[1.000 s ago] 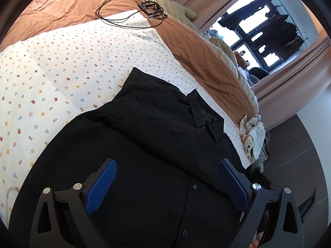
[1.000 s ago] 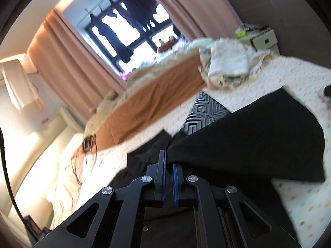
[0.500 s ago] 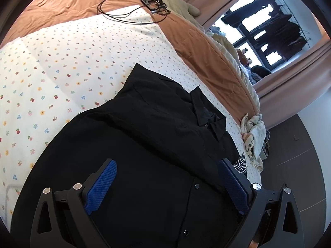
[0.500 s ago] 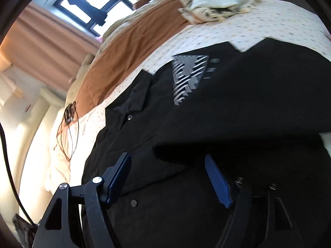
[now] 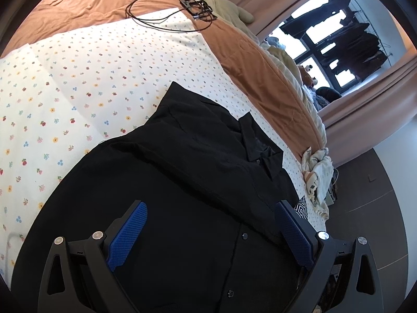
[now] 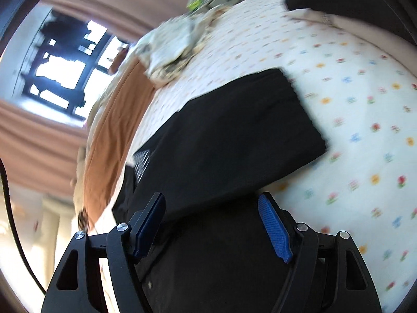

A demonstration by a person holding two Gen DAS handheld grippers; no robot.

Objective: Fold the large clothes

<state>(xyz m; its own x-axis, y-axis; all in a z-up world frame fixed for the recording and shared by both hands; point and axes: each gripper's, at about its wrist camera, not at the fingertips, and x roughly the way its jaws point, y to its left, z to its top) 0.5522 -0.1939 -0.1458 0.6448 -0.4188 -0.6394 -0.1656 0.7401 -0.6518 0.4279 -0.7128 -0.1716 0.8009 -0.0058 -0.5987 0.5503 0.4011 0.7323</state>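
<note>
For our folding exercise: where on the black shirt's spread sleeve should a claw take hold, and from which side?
Grip the sleeve at its free cuff edge, coming in from the floral sheet side: that straight hem lies flat and unobstructed there, probably easiest to pinch and fold inward.

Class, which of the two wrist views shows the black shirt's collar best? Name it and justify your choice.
The left wrist view: the black shirt lies sharp on the floral sheet, with its collar and front buttons clear. The right wrist view is blurred and shows only a folded panel with a patterned patch, no collar.
</note>
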